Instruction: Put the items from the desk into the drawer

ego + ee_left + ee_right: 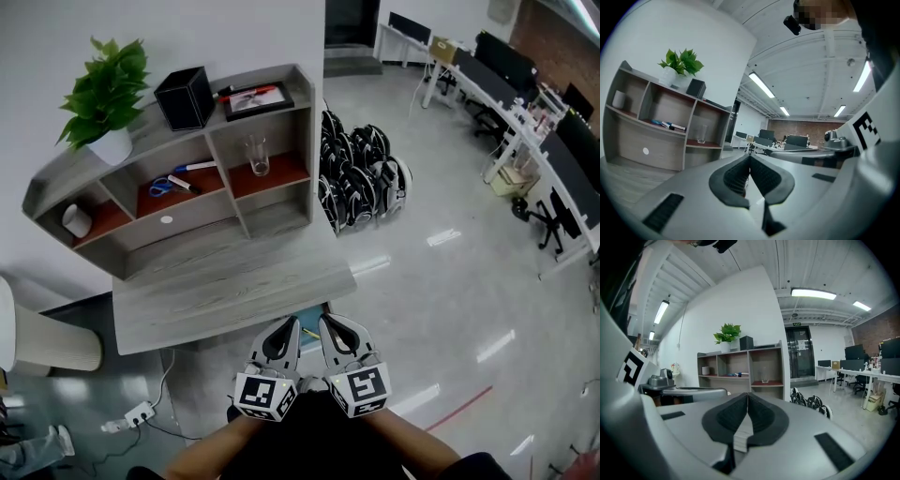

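The grey desk [225, 281] carries a shelf unit holding blue-handled scissors [161, 187], a marker [192, 167], a clear glass [258, 157], a white cup [77, 221], a black box [186, 97] and a framed picture [258, 101] with a red pen. My left gripper [286, 324] and right gripper [330, 322] hover side by side just off the desk's front right corner. Both are shut and hold nothing. The left gripper view shows shut pads [750, 157] pointing level toward the shelf and glass [701, 133]. The right gripper [747, 394] is likewise shut and empty.
A potted plant [105, 89] stands on top of the shelf. A heap of black-and-white gear [361, 178] lies on the floor right of the desk. Office desks and chairs [525, 103] line the far right. A power strip [131, 414] lies on the floor at lower left.
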Available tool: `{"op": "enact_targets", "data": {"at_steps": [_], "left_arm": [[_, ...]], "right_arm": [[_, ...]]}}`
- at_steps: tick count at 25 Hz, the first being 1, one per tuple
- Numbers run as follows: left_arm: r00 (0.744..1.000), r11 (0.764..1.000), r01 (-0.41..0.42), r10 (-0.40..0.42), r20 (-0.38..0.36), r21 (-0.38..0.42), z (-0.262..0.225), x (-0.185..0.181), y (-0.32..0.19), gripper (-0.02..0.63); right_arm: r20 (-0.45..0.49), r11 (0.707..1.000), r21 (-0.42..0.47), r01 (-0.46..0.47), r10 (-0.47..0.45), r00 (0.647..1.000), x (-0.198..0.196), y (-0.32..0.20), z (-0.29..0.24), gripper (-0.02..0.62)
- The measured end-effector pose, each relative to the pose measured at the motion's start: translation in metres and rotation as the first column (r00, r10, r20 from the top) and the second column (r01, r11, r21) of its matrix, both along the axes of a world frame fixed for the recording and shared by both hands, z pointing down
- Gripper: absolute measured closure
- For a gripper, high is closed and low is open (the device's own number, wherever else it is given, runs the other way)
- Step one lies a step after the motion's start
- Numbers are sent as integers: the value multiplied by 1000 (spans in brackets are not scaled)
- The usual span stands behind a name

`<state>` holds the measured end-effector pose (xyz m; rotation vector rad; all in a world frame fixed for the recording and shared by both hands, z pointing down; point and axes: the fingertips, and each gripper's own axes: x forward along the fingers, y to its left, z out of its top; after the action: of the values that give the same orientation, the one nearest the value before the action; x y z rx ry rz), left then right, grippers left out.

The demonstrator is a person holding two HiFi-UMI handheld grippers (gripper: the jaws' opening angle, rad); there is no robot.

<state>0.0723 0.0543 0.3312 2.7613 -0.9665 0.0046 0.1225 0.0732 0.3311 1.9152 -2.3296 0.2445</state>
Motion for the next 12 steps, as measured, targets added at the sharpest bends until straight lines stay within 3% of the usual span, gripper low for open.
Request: {"op": "enact_targets", "data": {"at_steps": [12], "left_arm": [[1000, 999, 12, -13, 13, 41, -3, -5, 13, 591]], "right_arm": [[-74, 1000, 26, 18, -16, 997, -13, 8, 0, 577]]}}
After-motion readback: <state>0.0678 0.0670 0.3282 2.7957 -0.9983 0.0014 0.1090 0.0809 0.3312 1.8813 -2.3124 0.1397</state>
